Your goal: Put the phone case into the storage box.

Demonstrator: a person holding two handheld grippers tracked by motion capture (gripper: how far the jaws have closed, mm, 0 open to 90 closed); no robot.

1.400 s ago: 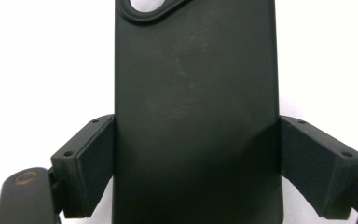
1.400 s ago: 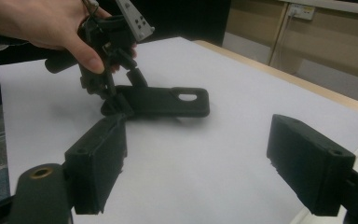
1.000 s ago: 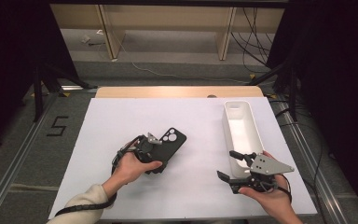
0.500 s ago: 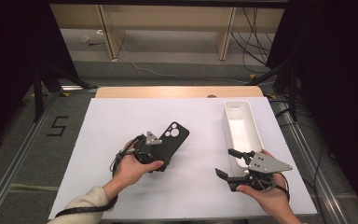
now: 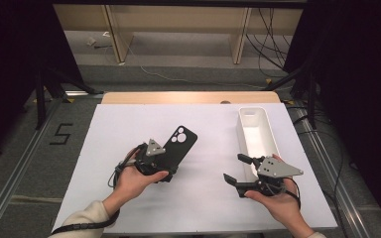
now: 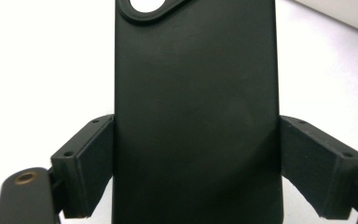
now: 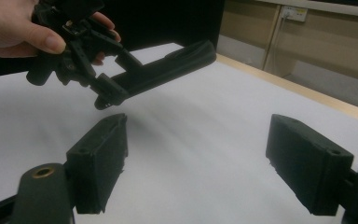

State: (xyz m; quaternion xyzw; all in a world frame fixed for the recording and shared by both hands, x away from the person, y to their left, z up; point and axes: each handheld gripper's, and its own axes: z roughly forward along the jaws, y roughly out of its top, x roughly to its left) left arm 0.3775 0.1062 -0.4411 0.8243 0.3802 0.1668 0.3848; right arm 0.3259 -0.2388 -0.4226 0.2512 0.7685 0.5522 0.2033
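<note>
Clamped on the lower end of the matte black, flat rectangular phone case (image 6: pixel 196 112), the left gripper (image 5: pixel 156 163) holds it tilted above the white table sheet (image 5: pixel 129 129), while the right gripper (image 5: pixel 239 169) hovers with jaws spread and empty beside the long white plastic bin (image 5: pixel 270 134). Because the hold takes only the edges near one end, the case could pivot or slip and drop to the sheet. Around the table lie grey floor and what seem to be pale wooden shelves, dimly lit.

Phone case (image 5: pixel 178 146) left of table (image 5: pixel 208 119) centre, clamped by left gripper (image 5: pixel 164 161) at its near end. Tray (image 5: pixel 258 136) along right edge. Right gripper (image 5: pixel 238 168) just beside tray's near end.
</note>
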